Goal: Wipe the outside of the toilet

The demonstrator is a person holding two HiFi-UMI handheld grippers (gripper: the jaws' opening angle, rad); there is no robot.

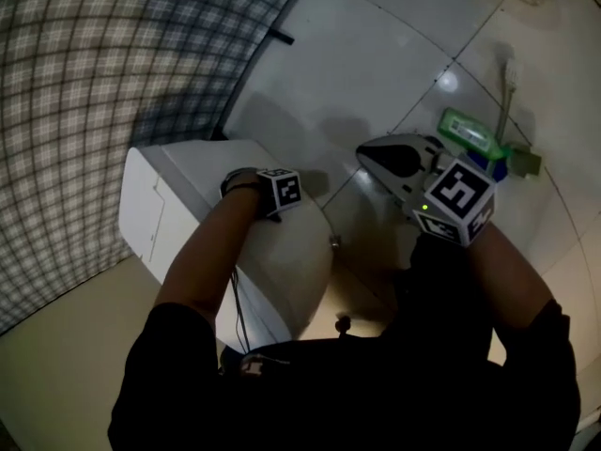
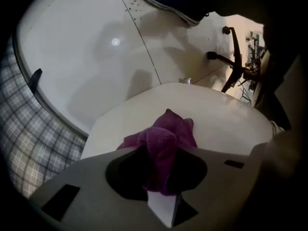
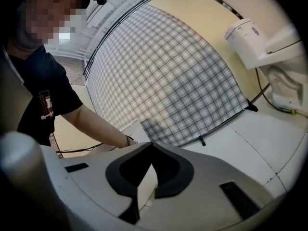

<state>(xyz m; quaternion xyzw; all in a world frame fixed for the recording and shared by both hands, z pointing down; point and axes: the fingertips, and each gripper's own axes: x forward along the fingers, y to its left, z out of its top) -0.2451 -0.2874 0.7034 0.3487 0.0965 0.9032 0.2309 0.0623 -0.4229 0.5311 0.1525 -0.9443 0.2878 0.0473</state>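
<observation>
On the smooth, rounded white lid of the toilet (image 1: 282,252), which sits at the left of my head view with its boxy tank (image 1: 155,205) close to a grey plaid sheet (image 1: 84,73), my left gripper (image 2: 162,203) works a purple cloth (image 2: 166,141). Its jaws are clamped on a bunched fold of the fuzzy, towel-like fabric, and the loose end spills forward onto the glossy lid. My right gripper (image 3: 144,186) hangs well apart from the toilet, over the shiny white floor tiles (image 1: 376,54) with their thin dark joints; its jaws are pressed together, white pads meeting. Just beyond it a green plastic bottle (image 1: 467,132) lies on the floor, its pale label too small for me to read. Both grippers' cubes carry black-and-white square markers, with no legible words.
</observation>
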